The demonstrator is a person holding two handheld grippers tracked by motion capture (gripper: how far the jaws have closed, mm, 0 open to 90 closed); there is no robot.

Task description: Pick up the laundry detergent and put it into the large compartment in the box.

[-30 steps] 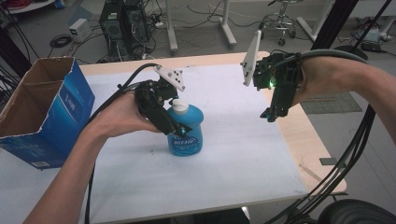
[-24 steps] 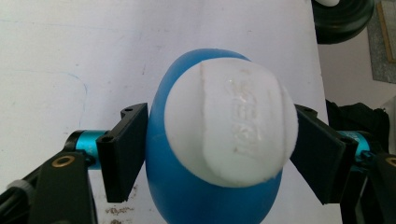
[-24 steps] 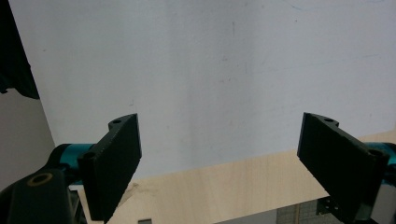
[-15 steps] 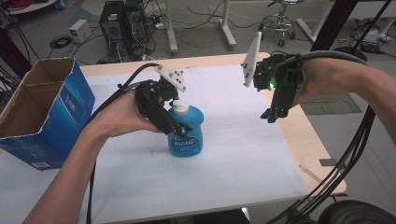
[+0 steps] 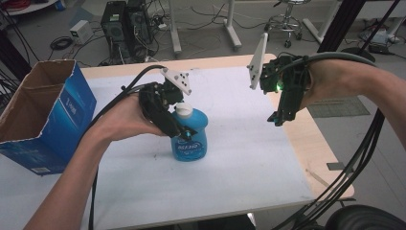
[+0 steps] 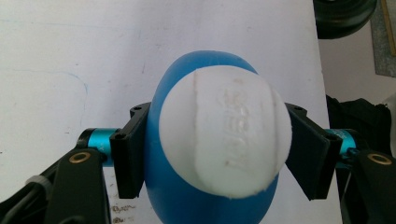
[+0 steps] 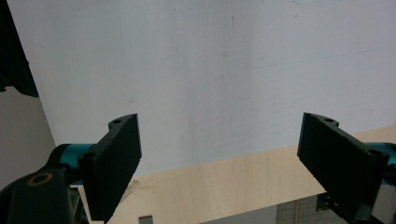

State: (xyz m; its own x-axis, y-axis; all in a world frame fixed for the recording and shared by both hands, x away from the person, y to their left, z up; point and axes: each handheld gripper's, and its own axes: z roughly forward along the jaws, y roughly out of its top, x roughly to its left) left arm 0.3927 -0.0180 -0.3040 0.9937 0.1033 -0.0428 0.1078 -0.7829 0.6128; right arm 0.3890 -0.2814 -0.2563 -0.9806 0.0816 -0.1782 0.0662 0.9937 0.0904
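Note:
A blue bottle (image 5: 194, 141) with a white cap (image 5: 183, 111) stands upright on the white-covered table (image 5: 239, 153), left of the middle. My left gripper (image 5: 184, 130) reaches down over it from the left. In the left gripper view the cap (image 6: 224, 135) sits between the jaws, and both pads (image 6: 130, 154) lie against the bottle (image 6: 161, 196) just below it. These jaws have just been closing onto the bottle. My right gripper (image 5: 278, 117) hangs above the table's right side, open, with nothing between its fingers (image 7: 114, 158).
An open blue cardboard box (image 5: 52, 115) stands at the table's left edge. The bare wooden table edge (image 7: 224, 186) lies under the right gripper. Computer towers (image 5: 124, 24), cables and a stool (image 5: 283, 21) stand on the floor behind.
The left gripper's jaws have drawn in against the bottle. Both hands and the bottle stay where they were.

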